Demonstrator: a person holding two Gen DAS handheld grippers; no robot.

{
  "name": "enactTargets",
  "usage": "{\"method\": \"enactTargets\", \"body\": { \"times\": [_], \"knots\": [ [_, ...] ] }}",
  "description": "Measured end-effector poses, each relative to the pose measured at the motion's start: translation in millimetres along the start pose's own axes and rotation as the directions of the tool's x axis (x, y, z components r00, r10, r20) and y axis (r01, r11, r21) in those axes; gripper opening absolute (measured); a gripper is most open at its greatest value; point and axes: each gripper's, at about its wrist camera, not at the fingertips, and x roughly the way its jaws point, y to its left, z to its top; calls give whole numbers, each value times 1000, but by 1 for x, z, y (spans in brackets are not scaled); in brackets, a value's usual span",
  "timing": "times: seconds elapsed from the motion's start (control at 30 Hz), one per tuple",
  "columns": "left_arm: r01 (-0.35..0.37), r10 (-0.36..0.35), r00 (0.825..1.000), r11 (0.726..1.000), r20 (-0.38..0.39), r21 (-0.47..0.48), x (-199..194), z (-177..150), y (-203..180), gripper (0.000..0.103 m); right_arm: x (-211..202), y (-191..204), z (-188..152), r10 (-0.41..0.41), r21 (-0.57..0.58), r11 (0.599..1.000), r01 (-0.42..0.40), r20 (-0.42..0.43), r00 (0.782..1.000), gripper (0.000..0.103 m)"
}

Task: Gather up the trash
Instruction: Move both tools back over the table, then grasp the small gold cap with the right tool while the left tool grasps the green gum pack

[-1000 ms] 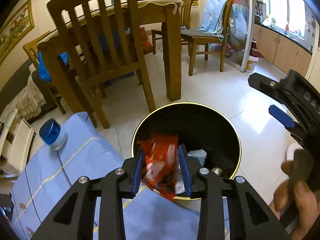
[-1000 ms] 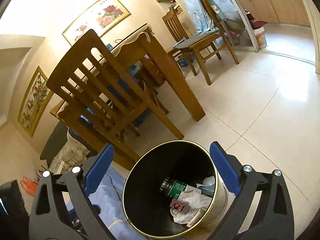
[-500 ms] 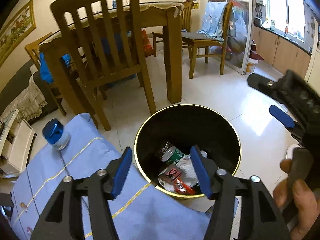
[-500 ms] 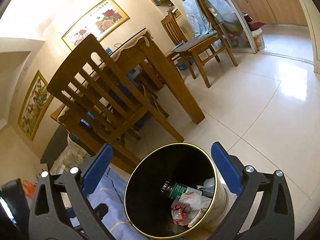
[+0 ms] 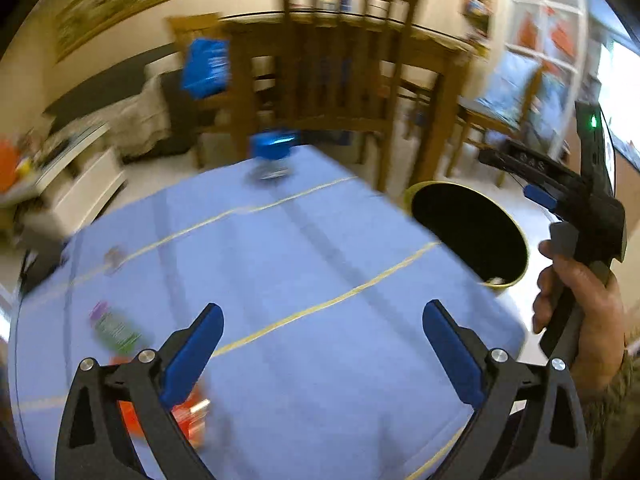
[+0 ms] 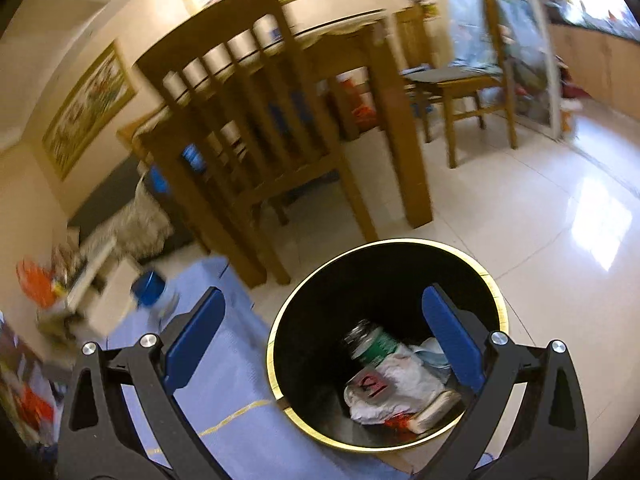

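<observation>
left gripper [image 5: 322,354] jaws wide, empty over blue tablecloth [image 5: 280,280], hunting orange wrapper [image 5: 188,416] | right gripper [image 6: 320,344] jaws wide, empty above black gold-rimmed bin [image 6: 280,360]

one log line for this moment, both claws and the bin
left claw: open, empty, over blue tablecloth | right claw: open, empty, above round black gold-rimmed bin | bin: holds trash

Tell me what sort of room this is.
Most likely a home dining area: a wooden dining table with slat-back chairs, framed paintings on the wall, a tiled floor and kitchen cabinets beyond a glass door.
</observation>
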Motion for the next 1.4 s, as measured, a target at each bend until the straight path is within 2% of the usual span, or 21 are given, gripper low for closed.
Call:
{"method": "enactTargets", "body": {
  "times": [0.13, 0.2, 0.3, 0.43, 0.47, 0.67, 0.83, 0.9, 1.03, 1.13, 1.2, 1.27, 1.3, 1.4],
  "knots": [
    [-79, 83, 996, 989, 28, -125, -27, -30, 67, 96, 12, 54, -15, 53, -157, 986, -60, -48, 997, 97],
    [-152, 160, 986, 974, 39, -170, -39, -46, 99, 96, 17, 88, -28, 98, -254, 960, -119, -94, 991, 97],
    [-236, 251, 967, 941, 32, -241, -53, -68, 142, 96, 21, 132, -50, 141, -375, 906, -194, -163, 976, 97],
    [-317, 340, 940, 891, 13, -325, -63, -81, 185, 96, 16, 192, -88, 196, -515, 804, -298, -243, 950, 97],
    [-325, 349, 937, 880, 9, -347, -66, -82, 194, 96, 14, 212, -100, 218, -536, 774, -338, -276, 936, 97],
    [-313, 332, 943, 881, -8, -354, -66, -86, 207, 96, 20, 307, -137, 291, -571, 661, -487, -403, 868, 97],
    [-345, 361, 932, 876, -17, -338, -66, -90, 211, 96, 40, 390, -156, 269, -637, 565, -524, -458, 847, 95],
    [-351, 363, 931, 872, -30, -341, -63, -91, 213, 96, 56, 413, -162, 231, -652, 548, -523, -483, 845, 79],
    [-341, 349, 936, 868, -44, -360, -62, -93, 219, 96, 94, 443, -167, 158, -654, 572, -495, -505, 849, 70],
    [-321, 328, 944, 872, -47, -368, -61, -94, 222, 96, 114, 450, -170, 130, -626, 593, -506, -546, 828, 55],
    [-316, 322, 946, 874, -49, -369, -59, -93, 222, 96, 122, 446, -175, 120, -614, 582, -534, -584, 803, 27],
    [-308, 313, 948, 877, -47, -369, -58, -92, 221, 96, 117, 441, -178, 116, -634, 554, -539, -583, 804, 21],
    [-297, 302, 952, 880, -46, -371, -57, -91, 221, 96, 112, 439, -180, 120, -627, 545, -557, -598, 792, 21],
    [-275, 279, 959, 888, -42, -368, -55, -91, 219, 96, 87, 417, -178, 167, -605, 541, -584, -603, 780, 21]
  ]
}}
